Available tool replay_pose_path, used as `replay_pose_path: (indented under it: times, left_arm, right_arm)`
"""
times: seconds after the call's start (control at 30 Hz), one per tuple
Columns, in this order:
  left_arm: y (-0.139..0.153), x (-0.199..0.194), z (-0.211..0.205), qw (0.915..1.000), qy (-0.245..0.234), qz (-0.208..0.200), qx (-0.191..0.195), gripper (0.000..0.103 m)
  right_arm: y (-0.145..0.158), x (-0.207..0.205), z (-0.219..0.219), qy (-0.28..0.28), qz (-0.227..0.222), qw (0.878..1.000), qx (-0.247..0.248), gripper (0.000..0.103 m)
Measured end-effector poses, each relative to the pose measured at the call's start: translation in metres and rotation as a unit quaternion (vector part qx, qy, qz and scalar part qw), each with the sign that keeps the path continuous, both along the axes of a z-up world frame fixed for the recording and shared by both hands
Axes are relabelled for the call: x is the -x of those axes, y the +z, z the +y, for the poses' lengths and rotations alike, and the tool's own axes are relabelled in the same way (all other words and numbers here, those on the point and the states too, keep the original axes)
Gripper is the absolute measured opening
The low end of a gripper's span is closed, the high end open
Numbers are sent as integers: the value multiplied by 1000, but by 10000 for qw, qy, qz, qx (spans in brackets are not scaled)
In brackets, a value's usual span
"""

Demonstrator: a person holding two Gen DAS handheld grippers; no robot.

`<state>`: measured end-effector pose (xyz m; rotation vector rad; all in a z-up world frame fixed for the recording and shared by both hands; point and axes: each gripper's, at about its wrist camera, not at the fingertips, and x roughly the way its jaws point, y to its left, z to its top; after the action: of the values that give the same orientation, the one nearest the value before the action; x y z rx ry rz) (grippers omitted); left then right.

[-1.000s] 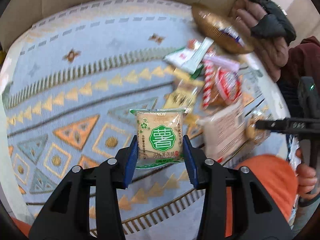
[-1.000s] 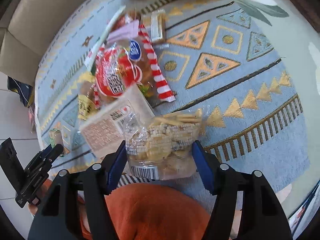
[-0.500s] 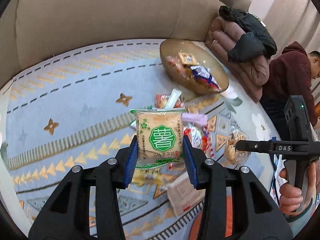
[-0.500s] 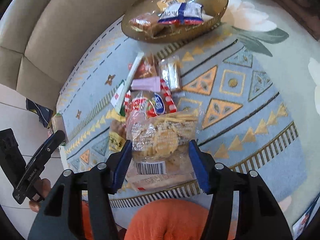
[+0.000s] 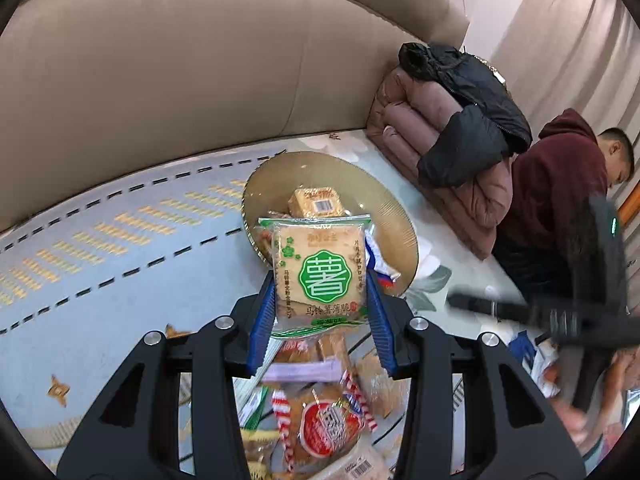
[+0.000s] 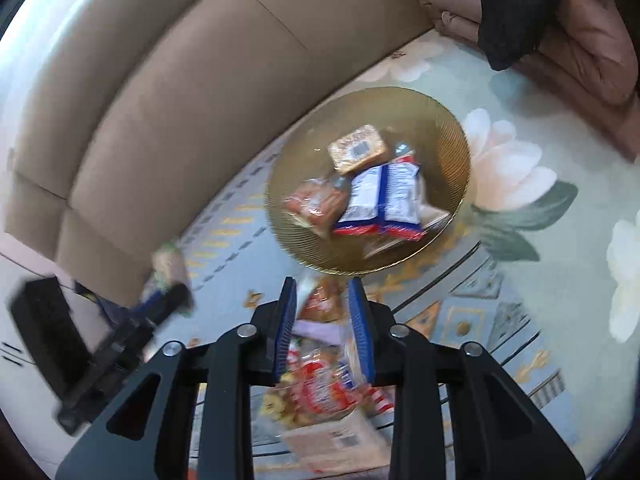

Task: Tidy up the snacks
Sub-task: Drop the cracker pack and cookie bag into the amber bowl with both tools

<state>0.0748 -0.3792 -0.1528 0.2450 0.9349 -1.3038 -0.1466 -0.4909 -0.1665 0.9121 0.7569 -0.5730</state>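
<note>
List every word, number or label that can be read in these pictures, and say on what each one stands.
"薯": green badge on the cracker packet.
"马铃薯薄脆": under that badge, on the same packet.
Small print along that packet's top and sides: too small to read.
Barcode digits on the tan packet in the bowl: too small to read.
Label of the red round-label packet: blurred.
Print on the blue and white packets: blurred.
</note>
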Motion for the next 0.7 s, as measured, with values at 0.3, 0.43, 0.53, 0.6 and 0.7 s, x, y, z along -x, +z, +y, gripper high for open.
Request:
replay_pose_path:
  times: [0.3,0.43,0.53,0.6,0.7]
  left_arm:
    - [-39,-7,-7,9994,-32,-58,-336,43]
    - [-42,-3,-13,9992,-83,-14,-378,43]
    - [-40,4,-16,9992,-174,-77,-362,43]
    - [-40,9,-17,9990,-235,-124,-367,43]
    - [-39,12,-22,9989,-270,-134,-366,43]
  right_arm:
    - [-122,14,39,706,1180,9901,-266,82]
    - [-135,-1,57,1135,1468,9824,-201,89]
    - [-144,-11,54,1225,1647,9787,-105,89]
    - [-141,-9,55,1264,1654,9781,-56,80]
    - [-139,-3,57,1208,1711,9778,13,71]
